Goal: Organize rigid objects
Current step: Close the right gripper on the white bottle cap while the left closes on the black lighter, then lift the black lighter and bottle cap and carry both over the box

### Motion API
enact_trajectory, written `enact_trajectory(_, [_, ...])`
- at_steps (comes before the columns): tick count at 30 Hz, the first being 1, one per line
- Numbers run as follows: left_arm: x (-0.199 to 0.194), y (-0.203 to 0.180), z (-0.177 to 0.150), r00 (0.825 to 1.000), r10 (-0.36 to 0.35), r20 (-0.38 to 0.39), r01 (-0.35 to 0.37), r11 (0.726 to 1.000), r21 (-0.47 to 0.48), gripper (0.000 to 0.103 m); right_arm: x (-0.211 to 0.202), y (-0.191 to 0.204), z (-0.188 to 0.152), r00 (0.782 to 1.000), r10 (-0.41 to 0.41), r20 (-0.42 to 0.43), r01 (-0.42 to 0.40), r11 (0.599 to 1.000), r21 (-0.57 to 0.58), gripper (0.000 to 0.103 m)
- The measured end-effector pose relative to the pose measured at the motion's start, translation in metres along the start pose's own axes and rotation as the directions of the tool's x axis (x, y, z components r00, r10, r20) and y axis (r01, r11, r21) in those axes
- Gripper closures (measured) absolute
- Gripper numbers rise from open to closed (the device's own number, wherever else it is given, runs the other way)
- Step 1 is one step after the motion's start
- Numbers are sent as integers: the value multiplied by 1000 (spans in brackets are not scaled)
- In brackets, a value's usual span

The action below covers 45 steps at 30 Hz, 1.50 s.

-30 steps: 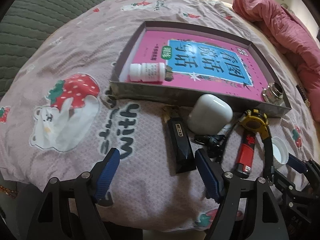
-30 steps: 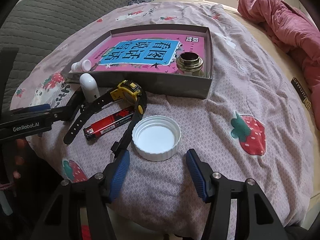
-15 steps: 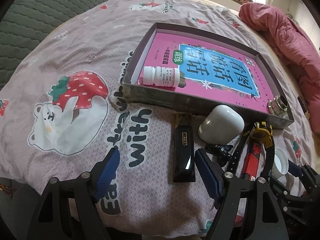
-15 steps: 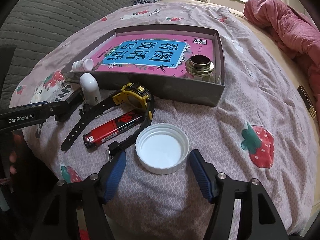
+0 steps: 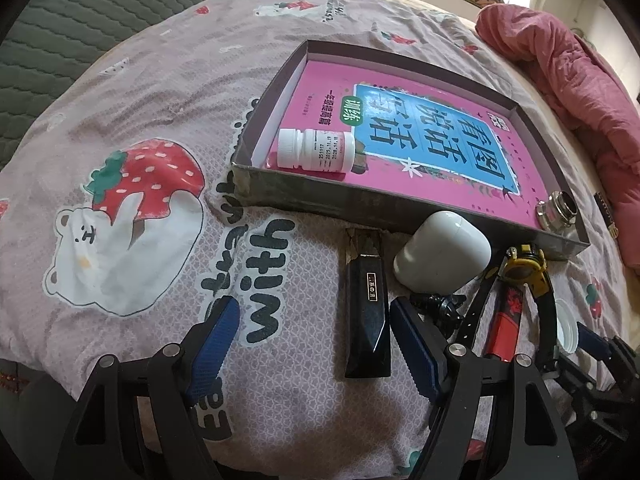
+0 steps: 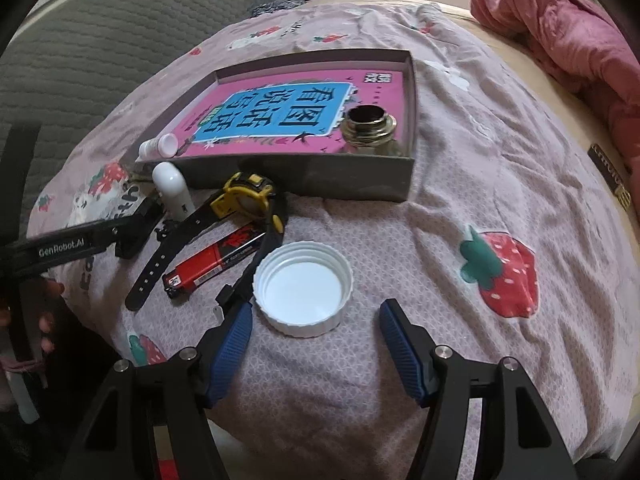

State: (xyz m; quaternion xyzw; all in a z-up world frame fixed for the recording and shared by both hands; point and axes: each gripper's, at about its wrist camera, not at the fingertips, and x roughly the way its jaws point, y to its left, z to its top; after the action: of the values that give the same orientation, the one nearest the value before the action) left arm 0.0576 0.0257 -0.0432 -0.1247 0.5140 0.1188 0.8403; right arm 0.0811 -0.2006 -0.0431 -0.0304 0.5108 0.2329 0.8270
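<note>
A grey box [image 5: 304, 196] [image 6: 360, 184] lies on the bed, holding a pink book [image 5: 420, 128], a white pill bottle [image 5: 316, 150] and a metal jar [image 6: 368, 128]. In front of it lie a black case [image 5: 368, 312], a white oval case [image 5: 442, 252], a yellow watch [image 6: 244, 200], a red lighter [image 6: 216, 262] and a white lid [image 6: 303, 288]. My left gripper [image 5: 314, 332] is open, its right finger beside the black case. My right gripper [image 6: 316, 334] is open just short of the lid.
The bed has a pink strawberry-print cover [image 5: 140, 184]. A pink quilt [image 6: 560, 32] is bunched at the far right. A grey padded headboard [image 6: 80, 48] is on the left. The left gripper's arm [image 6: 80, 244] reaches in beside the watch strap.
My left gripper has moved forward and left, closer to the black case. My right gripper has edged toward the white lid. Both stay open.
</note>
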Motion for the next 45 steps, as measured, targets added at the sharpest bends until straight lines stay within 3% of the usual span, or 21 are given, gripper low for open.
enact_trajectory(11, [6, -4, 1, 1000, 7, -1, -7, 1000, 6, 24, 15, 7, 6, 1000, -20, -4, 20, 999, -47, 37])
enact_trajectory(19, [11, -6, 6, 1000, 17, 1, -17, 1000, -3, 25, 18, 20, 8, 1000, -13, 5, 14, 994, -111, 52])
enact_trajectory(24, [14, -8, 8, 1000, 24, 1, -24, 1000, 6, 26, 17, 19, 8, 1000, -4, 6, 4, 994, -107, 53])
enact_trajectory(29, [14, -11, 9, 1000, 21, 13, -21, 1000, 20, 36, 12, 17, 6, 1000, 0, 8, 1, 995, -97, 53])
enact_trajectory(34, [12, -25, 8, 999, 27, 28, -29, 996, 80, 62, 8, 11, 4, 1000, -7, 5, 7, 997, -71, 53])
enact_trajectory(39, [14, -24, 8, 999, -38, 14, 37, 997, 66, 80, -1, -2, 4, 1000, -10, 25, 10, 1000, -13, 53])
enact_trajectory(45, [12, -21, 6, 998, -60, 9, 60, 997, 53, 80, -7, -26, 6, 998, 19, 52, -25, 993, 112, 53])
